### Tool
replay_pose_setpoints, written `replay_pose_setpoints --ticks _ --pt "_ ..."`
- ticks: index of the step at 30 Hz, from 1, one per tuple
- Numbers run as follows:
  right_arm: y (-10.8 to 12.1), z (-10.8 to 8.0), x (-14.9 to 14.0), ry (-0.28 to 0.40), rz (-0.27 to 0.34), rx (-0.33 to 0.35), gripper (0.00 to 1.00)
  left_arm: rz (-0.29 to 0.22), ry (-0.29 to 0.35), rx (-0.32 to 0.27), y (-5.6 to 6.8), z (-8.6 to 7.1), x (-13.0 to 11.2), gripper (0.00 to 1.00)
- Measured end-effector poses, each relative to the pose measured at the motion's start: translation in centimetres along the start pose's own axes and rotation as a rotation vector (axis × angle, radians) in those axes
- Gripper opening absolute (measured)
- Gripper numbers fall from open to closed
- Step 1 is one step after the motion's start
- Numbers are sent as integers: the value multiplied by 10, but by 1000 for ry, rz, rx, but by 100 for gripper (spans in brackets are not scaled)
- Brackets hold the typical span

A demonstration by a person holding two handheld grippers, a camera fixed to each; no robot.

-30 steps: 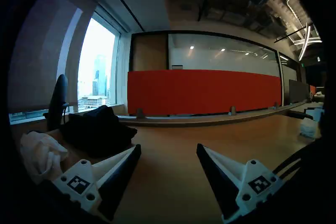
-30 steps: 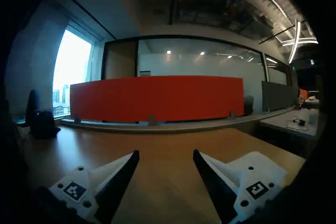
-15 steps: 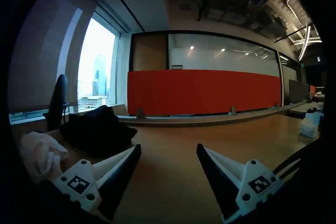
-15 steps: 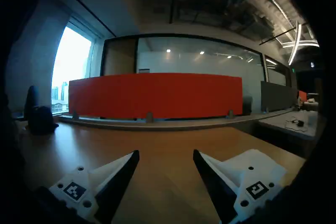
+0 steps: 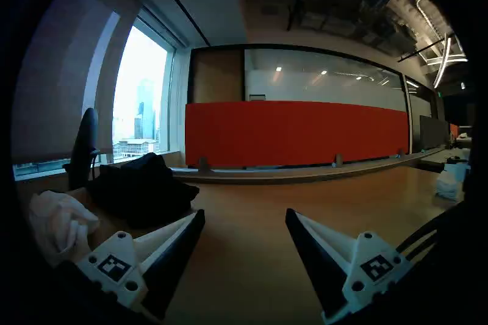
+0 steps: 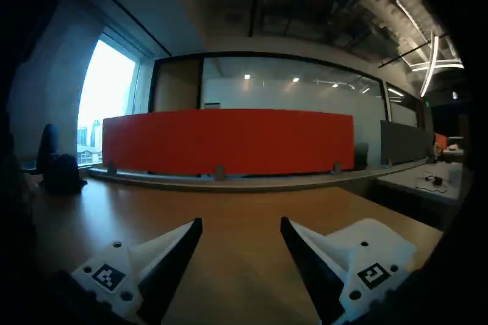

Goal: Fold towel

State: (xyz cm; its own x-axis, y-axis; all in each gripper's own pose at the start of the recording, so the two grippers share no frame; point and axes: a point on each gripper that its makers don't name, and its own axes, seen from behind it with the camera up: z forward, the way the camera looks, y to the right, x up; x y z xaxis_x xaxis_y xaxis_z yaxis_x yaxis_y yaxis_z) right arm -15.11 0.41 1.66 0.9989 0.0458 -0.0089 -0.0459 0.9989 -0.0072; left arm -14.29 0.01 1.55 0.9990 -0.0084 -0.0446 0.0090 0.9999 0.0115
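Observation:
In the left gripper view, a crumpled white towel (image 5: 58, 224) lies at the far left on the wooden table (image 5: 256, 203), just left of my left gripper (image 5: 245, 215). That gripper is open, low over the table, with nothing between its fingers. Behind the towel sits a pile of black cloth (image 5: 143, 191). In the right gripper view, my right gripper (image 6: 241, 222) is open too, hovering over bare wood (image 6: 244, 209) with nothing held. The black pile (image 6: 61, 174) appears small at the far left there.
A red divider panel (image 5: 293, 133) runs along the table's far edge, also the red panel (image 6: 229, 142). A dark chair (image 5: 82, 145) stands by the window. A small white object (image 5: 448, 183) rests at the table's right side. A neighbouring desk (image 6: 433, 182) lies to the right.
The right gripper view has shifted slightly, tilting up then back down. The left gripper holds still. Both stay open.

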Motion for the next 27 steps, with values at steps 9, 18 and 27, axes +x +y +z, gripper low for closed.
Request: replay_pose_setpoints --ticks 9,18,27 --pt "-2 -1 1 1 1 9 99 0 0 0 0 0 0 98" --pt "-2 0 1 1 1 8 99 0 0 0 1 0 0 98" --pt "-1 0 1 1 1 8 99 0 0 0 0 0 1 98"
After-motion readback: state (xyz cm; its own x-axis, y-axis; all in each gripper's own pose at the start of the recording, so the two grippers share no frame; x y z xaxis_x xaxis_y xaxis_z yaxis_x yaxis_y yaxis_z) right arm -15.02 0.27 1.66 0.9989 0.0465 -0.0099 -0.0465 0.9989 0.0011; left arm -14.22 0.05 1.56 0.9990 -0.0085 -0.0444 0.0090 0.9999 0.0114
